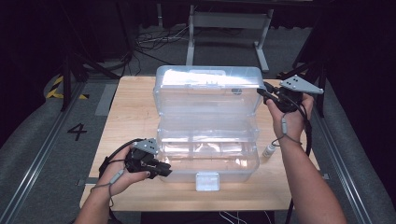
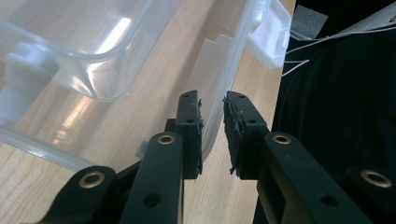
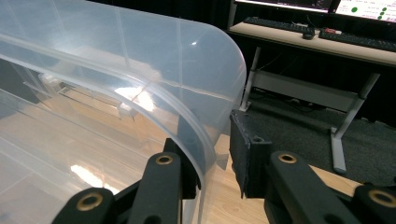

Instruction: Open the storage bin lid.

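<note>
A clear plastic box (image 1: 208,161) stands on the wooden table (image 1: 130,116) with its lid (image 1: 208,86) swung up at the back. My left gripper (image 1: 166,171) is at the base's front left corner. In the left gripper view its jaws (image 2: 212,100) stand narrow, shut on the thin box wall (image 2: 210,126) that runs slantwise between the pads. My right gripper (image 1: 262,92) is at the raised lid's right edge. In the right gripper view (image 3: 210,135) the lid's curved rim (image 3: 201,135) sits between the jaws, one jaw seen through the plastic.
A white latch (image 1: 207,181) hangs on the box front. A small white bottle (image 1: 269,150) lies on the table right of the box. Beyond the far table edge stands a metal frame (image 1: 229,23) with cables; a desk with keyboards (image 3: 317,32) is farther off.
</note>
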Available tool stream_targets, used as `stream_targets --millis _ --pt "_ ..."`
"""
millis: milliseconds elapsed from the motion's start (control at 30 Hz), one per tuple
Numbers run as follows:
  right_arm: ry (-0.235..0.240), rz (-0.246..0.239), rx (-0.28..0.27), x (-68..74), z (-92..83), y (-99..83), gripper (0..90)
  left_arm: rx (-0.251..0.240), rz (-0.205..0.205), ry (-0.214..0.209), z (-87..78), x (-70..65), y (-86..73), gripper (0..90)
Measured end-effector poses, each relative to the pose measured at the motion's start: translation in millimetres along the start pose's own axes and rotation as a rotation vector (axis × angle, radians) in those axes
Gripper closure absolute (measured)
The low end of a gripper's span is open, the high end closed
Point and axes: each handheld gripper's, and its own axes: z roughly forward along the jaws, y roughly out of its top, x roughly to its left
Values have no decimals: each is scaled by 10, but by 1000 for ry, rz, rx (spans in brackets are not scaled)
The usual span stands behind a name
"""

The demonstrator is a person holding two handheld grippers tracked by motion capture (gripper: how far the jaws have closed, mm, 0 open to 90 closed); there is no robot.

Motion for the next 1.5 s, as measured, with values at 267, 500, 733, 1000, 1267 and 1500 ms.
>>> stream_targets --millis 267,500,733,1000,1267,1500 --pt "5 13 0 -20 30 4 740 -17 -21 -17 5 22 -22 764" --pt "-1 11 3 -44 85 27 748 -27 -28 -28 15 34 -33 762" --pt "-30 -19 18 -51 156 64 766 -32 -24 -36 31 43 -38 757" --pt "-41 -17 27 -73 232 91 776 -35 -28 -43 33 50 -40 758" --pt "-43 -1 65 -112 319 144 783 -40 -39 -53 40 60 -45 758" --pt "-41 11 103 -146 388 189 787 -43 -43 -60 44 72 -49 755"
